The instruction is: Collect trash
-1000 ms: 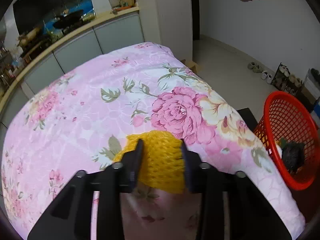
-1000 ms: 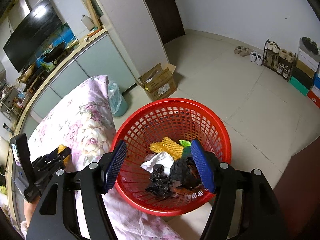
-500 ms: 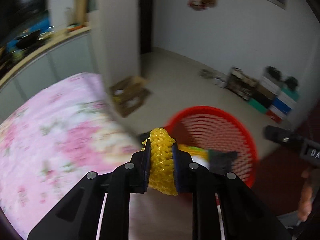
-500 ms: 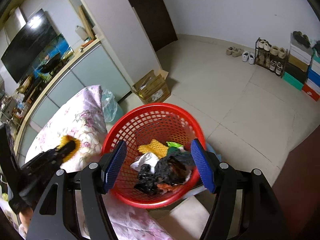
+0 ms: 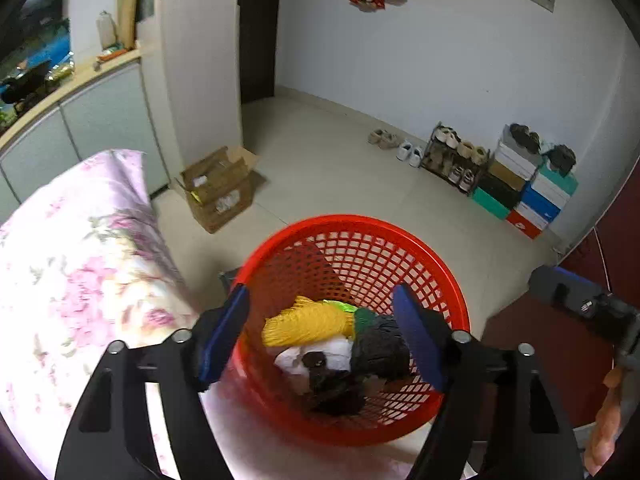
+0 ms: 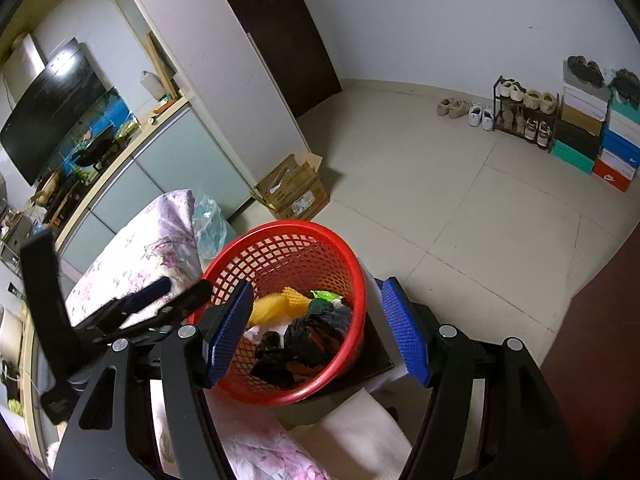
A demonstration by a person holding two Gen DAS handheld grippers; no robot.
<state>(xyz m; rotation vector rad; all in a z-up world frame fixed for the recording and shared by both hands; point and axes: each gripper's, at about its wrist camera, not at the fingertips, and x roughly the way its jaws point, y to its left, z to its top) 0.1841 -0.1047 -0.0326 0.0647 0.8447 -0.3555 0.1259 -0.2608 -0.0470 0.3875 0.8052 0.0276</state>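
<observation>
beside floral bed: left hand-held gripper [image 5: 320, 336] opening, yellow net [image 5: 308, 322] dropped into red basket [image 5: 452, 292]; right gripper empty, open.

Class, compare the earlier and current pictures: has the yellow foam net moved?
Yes. The yellow foam net went from the floral quilt across into the red basket, where it lies as the left claw opens, empty.

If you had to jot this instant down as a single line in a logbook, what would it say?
left claw: opening over red basket, nothing between pads | yellow foam net: in basket on other trash | right claw: open, empty, above basket
</observation>
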